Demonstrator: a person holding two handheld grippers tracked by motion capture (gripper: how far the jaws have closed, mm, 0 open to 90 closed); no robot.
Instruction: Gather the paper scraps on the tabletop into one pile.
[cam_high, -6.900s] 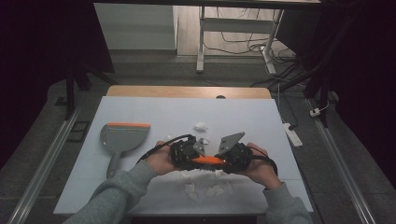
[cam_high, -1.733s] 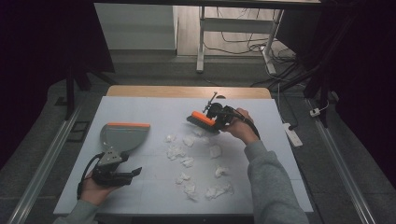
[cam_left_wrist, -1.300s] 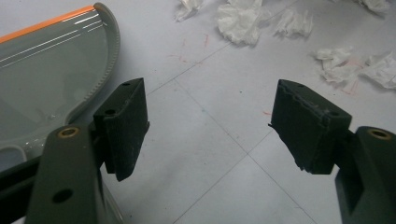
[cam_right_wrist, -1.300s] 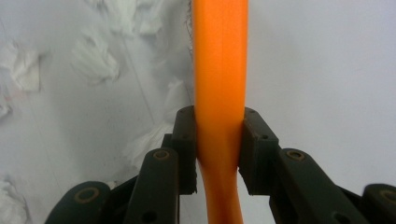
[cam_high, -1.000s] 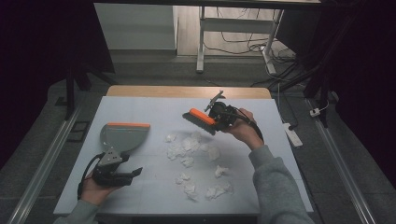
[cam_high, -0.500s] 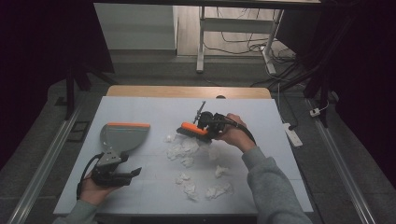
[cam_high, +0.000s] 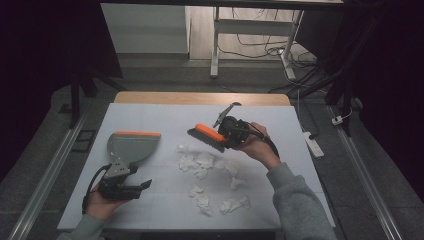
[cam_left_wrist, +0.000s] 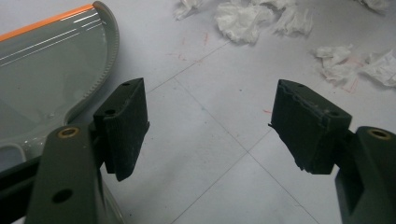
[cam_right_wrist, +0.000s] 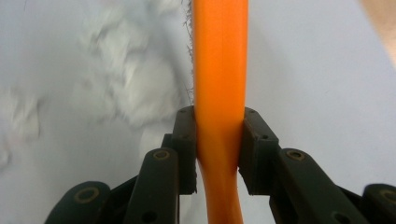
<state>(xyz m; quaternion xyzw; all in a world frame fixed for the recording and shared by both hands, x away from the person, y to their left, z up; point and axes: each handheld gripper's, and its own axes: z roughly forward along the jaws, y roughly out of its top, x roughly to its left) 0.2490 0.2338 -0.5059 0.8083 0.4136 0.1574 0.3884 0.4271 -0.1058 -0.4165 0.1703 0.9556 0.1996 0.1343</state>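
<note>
Right gripper clamped on the orange handle of a hand brush, above the far middle of the white table top. Brush head pointing toward the left side of the table, dark bristles hanging down, just above the far edge of the crumpled paper scraps. In the right gripper view, both black jaws pressed flat against the orange handle, one on each side, with blurred white scraps on the table beneath.

Left gripper resting near the front left of the table, held in the left hand, jaws spread wide with nothing between them. In the left gripper view, bare table top between the two pads, and the grey dustpan with its orange lip just beside the left-hand pad.

Dustpan lying flat on the table, just beyond the left gripper, orange edge on its far side, well apart from the brush. Paper scraps scattered across the middle and front of the table, between the dustpan and the right forearm; a small piece lying closest to the pan, further clumps nearer the front edge.
</note>
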